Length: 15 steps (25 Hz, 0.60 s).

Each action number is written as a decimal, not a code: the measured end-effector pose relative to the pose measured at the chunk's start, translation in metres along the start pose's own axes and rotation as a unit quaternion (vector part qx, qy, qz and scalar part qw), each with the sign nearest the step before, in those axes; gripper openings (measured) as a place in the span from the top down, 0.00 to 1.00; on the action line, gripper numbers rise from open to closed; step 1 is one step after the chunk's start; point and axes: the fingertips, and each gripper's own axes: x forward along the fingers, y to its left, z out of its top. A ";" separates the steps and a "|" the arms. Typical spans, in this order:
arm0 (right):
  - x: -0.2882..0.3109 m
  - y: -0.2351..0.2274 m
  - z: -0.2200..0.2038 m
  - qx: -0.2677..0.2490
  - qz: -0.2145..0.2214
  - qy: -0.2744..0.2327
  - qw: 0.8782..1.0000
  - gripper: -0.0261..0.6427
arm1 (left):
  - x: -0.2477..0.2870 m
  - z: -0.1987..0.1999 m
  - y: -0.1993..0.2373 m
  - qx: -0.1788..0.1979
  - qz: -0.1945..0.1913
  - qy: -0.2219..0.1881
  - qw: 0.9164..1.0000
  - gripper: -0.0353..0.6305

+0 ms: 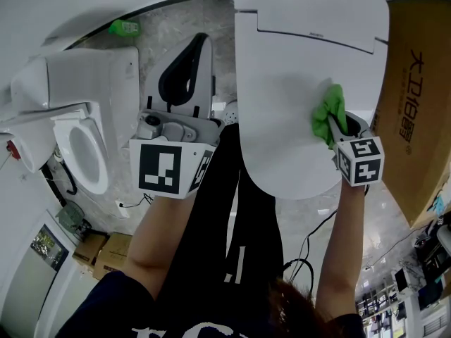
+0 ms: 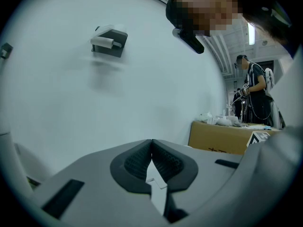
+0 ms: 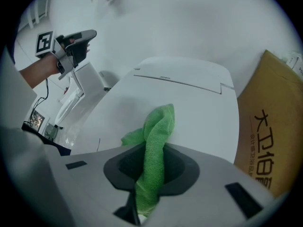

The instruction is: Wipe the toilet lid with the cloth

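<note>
Closest in, the right gripper has its jaws clamped on a bunched fold of the green cloth. The wad sticks out past the tips, so it's fabric that meets the surface, not plastic. That's a sensible hold: a tight pinch low down and a soft nose of cloth up front to do the rubbing.

From the head view, the right gripper reaches out over the white lid. The cloth is pressed flat on the lid's right side, near the edge that faces the cardboard box. I'd call this mid-wipe, with the broad left and near parts of the lid likely left to cover.

Over to the left gripper: its jaws are closed together on nothing, pads meeting in its own view. It's held off to the lid's left and not touching it. That looks like parking, since one cloth only needs one tool and this keeps the path clear.

Further out, a second toilet sits at the far left with its seat exposed, well apart from the action.
</note>
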 end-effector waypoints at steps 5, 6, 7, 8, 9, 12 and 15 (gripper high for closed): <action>-0.004 -0.012 -0.007 -0.002 -0.012 0.006 1.000 0.84 | -0.001 -0.001 -0.002 0.000 -0.001 0.000 1.000 0.92; -0.006 -0.016 -0.009 0.000 -0.015 0.008 1.000 0.84 | -0.001 -0.001 -0.004 0.000 -0.002 0.000 1.000 0.92; -0.007 -0.021 -0.011 0.002 -0.018 0.008 1.000 0.84 | -0.001 -0.001 -0.005 0.000 -0.002 0.000 1.000 0.92; -0.008 -0.025 -0.013 0.003 -0.021 0.009 1.000 0.84 | -0.001 -0.002 -0.005 0.000 -0.002 0.001 1.000 0.92; -0.010 -0.029 -0.015 0.004 -0.024 0.011 1.000 0.84 | 0.000 -0.002 -0.006 0.000 -0.002 0.001 1.000 0.92; -0.013 -0.040 -0.020 0.004 -0.033 0.016 0.999 0.84 | 0.000 -0.003 -0.007 0.000 -0.001 0.002 1.000 0.92; -0.016 -0.051 -0.025 0.007 -0.043 0.020 0.999 0.84 | 0.000 -0.005 -0.008 0.000 -0.001 0.004 1.000 0.92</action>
